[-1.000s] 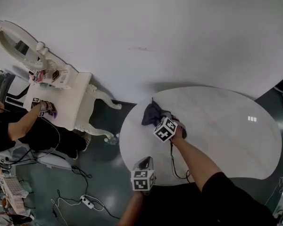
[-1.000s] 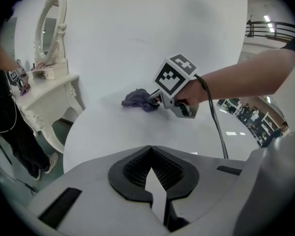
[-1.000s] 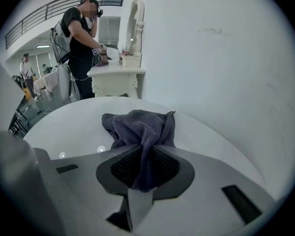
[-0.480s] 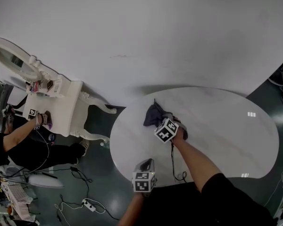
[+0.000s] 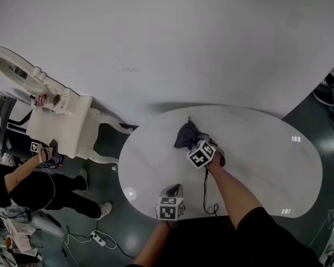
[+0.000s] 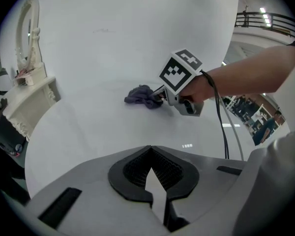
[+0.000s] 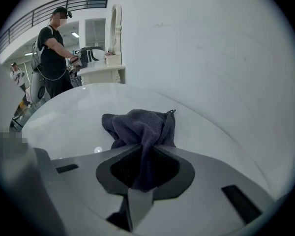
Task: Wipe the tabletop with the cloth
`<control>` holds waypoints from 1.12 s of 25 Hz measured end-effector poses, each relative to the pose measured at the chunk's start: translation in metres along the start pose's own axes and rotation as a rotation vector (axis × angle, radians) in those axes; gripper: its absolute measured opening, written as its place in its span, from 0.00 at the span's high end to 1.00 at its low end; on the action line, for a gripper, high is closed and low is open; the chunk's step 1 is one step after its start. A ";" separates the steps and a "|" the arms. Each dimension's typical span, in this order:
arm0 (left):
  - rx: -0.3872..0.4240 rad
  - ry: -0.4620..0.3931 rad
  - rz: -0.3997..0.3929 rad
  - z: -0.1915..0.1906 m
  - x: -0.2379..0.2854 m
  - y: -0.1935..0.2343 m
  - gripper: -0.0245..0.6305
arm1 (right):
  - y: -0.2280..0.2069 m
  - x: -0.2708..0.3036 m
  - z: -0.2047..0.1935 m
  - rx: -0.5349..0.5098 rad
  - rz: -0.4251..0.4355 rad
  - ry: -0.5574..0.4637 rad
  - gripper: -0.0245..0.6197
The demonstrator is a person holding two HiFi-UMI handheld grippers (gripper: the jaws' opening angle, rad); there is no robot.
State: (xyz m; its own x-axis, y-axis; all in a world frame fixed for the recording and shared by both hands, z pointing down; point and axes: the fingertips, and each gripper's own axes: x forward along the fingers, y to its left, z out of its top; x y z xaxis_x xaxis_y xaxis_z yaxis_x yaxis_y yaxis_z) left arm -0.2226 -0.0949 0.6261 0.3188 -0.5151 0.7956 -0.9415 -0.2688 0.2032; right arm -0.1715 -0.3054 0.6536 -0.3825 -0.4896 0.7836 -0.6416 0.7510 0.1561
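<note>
A dark grey cloth [image 5: 185, 135] lies bunched on the white oval table [image 5: 261, 154], near its far edge and left of centre. My right gripper [image 5: 196, 147] is shut on the cloth's near end. In the right gripper view a fold of cloth [image 7: 142, 124] runs down between the closed jaws of the right gripper [image 7: 145, 154]. My left gripper [image 5: 171, 192] hovers at the table's near edge, shut and holding nothing. From the left gripper view the left gripper [image 6: 150, 163] faces the cloth [image 6: 140, 95] and the right gripper [image 6: 162, 98] across bare tabletop [image 6: 88, 132].
A white dressing table [image 5: 61, 124] with an oval mirror [image 5: 11, 65] stands left of the table, and a person [image 5: 22, 177] is beside it. A cable [image 5: 206, 196] hangs from the right gripper. A power strip [image 5: 97, 238] lies on the floor. A white wall rises behind the table.
The right gripper has dragged the cloth a little to the right, away from the table's left edge. The left gripper stays at the near edge. The person at the left has stepped back.
</note>
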 end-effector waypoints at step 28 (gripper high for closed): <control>-0.044 -0.052 -0.076 0.025 0.028 -0.032 0.95 | -0.020 -0.002 -0.010 -0.049 0.012 0.055 0.90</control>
State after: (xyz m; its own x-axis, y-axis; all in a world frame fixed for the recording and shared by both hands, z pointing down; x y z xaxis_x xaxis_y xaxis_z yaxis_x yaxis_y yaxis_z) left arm -0.1806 -0.1213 0.6277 0.3941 -0.5366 0.7462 -0.9177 -0.2732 0.2883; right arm -0.1515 -0.3154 0.6550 -0.3520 -0.4560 0.8174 -0.6030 0.7784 0.1746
